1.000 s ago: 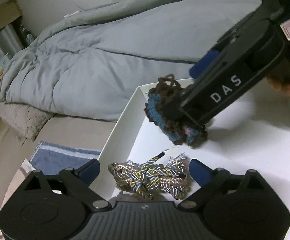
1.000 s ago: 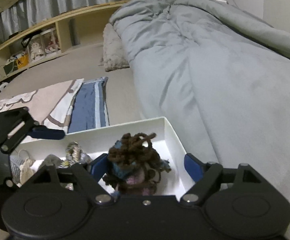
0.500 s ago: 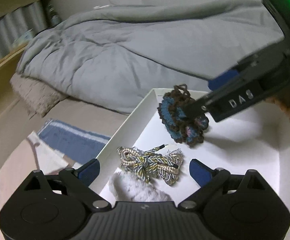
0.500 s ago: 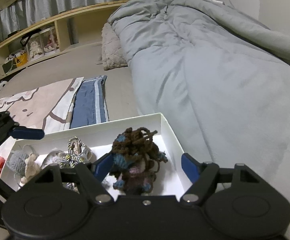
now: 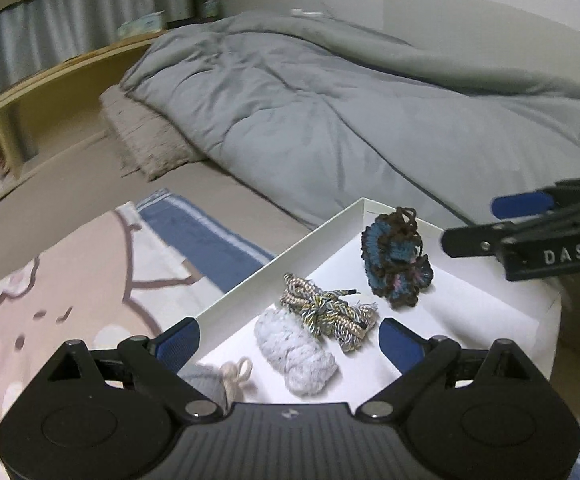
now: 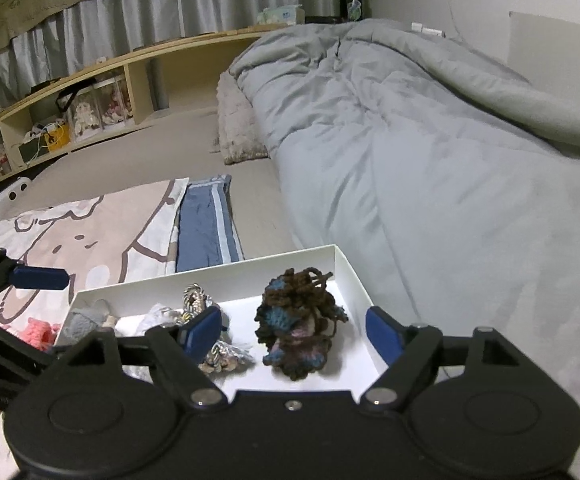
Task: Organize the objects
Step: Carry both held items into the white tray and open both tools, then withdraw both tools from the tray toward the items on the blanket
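Pulled back from brown-and-blue crochet piece (image 6: 295, 326); right hand-held gripper (image 6: 293, 334) jaws just reopened, apart, nothing held; left hand-held gripper (image 5: 288, 344) apart, empty. Crochet piece inside white box (image 5: 246, 288), 1 o'clock corner; loose yarn could snag a fingertip; box might shift on soft bed.

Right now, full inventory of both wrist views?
white box: 1, white, on the bed.
crocheted yarn piece: 1, brown-blue-pink, box's far end by the duvet.
braided cord bundle: 1, gold-grey, mid box.
fuzzy yarn bundle: 1, pale grey, beside the cord.
pink knit item: 1, outside the box.
duvet: 1, grey.
blue striped cloth: 1.
left tongs: open, empty.
right tongs: open, nothing gripped.
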`<state>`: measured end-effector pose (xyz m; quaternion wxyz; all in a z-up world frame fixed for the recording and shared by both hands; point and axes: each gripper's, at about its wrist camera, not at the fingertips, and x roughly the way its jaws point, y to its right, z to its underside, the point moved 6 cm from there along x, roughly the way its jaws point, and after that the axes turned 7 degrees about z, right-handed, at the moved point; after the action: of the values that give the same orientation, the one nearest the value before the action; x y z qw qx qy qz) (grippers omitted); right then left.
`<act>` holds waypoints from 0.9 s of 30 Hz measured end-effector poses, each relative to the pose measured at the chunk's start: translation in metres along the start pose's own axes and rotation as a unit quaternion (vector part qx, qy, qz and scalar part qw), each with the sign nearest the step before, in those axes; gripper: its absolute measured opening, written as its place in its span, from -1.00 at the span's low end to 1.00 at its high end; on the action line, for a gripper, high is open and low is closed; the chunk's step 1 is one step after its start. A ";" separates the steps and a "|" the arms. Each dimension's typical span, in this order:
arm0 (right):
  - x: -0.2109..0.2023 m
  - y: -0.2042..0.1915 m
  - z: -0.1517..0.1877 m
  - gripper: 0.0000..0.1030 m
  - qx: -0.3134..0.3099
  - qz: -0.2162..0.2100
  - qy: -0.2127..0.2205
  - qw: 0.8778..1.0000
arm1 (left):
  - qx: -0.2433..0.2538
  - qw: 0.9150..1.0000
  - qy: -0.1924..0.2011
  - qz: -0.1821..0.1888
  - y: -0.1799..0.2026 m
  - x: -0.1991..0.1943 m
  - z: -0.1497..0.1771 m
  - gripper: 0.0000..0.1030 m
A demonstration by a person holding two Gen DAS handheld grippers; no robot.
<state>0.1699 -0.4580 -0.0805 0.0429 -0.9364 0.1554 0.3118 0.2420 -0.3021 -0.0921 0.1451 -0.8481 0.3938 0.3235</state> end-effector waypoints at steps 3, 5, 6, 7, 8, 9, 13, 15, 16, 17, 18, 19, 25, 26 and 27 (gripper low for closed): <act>-0.010 0.000 0.000 0.61 0.003 0.003 -0.001 1.000 | -0.023 1.000 0.006 -0.003 -0.001 -0.016 0.002 0.87; -0.017 0.001 0.001 0.64 0.008 0.002 -0.001 1.000 | -0.031 0.999 0.008 -0.005 -0.001 -0.025 0.003 0.88; -0.021 0.001 0.002 0.65 0.011 0.002 -0.002 1.000 | -0.033 0.999 0.009 -0.008 -0.001 -0.030 0.004 0.88; -0.024 0.001 0.003 0.65 0.013 0.003 -0.004 1.000 | -0.035 0.999 0.010 -0.011 0.000 -0.035 0.004 0.88; -0.028 0.001 0.004 0.65 0.014 0.004 -0.005 1.000 | -0.037 0.999 0.012 -0.012 0.001 -0.039 0.005 0.89; -0.031 0.000 0.005 0.66 0.013 0.005 -0.004 1.000 | -0.040 0.999 0.014 -0.014 0.002 -0.044 0.005 0.90; -0.046 -0.003 0.007 0.74 0.006 0.010 0.000 1.000 | -0.056 0.998 0.025 -0.018 0.003 -0.064 0.006 0.94; -0.054 -0.006 0.009 0.77 0.004 0.009 0.002 1.000 | -0.061 0.998 0.028 -0.020 0.004 -0.073 0.008 0.96; -0.059 -0.007 0.009 0.80 0.003 0.009 0.003 1.000 | -0.065 0.997 0.030 -0.021 0.005 -0.078 0.009 0.97; -0.063 -0.007 0.011 0.82 0.002 0.010 0.004 1.000 | -0.068 0.997 0.031 -0.023 0.005 -0.082 0.010 0.98; -0.067 -0.008 0.011 0.84 0.001 0.012 0.006 1.000 | -0.072 0.997 0.032 -0.025 0.006 -0.086 0.012 1.00; -0.071 -0.009 0.012 0.85 -0.001 0.013 0.007 1.000 | -0.076 0.996 0.033 -0.026 0.006 -0.090 0.013 1.00; -0.096 -0.010 0.020 0.96 0.006 0.014 0.013 1.000 | -0.099 0.993 0.040 -0.041 0.003 -0.117 0.026 1.00; -0.100 -0.010 0.020 0.97 0.009 0.015 0.015 1.000 | -0.100 0.993 0.042 -0.043 0.003 -0.121 0.027 1.00; -0.104 -0.009 0.021 1.00 0.013 0.014 0.016 1.000 | -0.101 0.993 0.043 -0.044 0.003 -0.125 0.028 1.00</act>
<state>0.0823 -0.4185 -0.0357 0.0476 -0.9384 0.1735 0.2951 0.1673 -0.2185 -0.0306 0.0552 -0.8880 0.3274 0.3181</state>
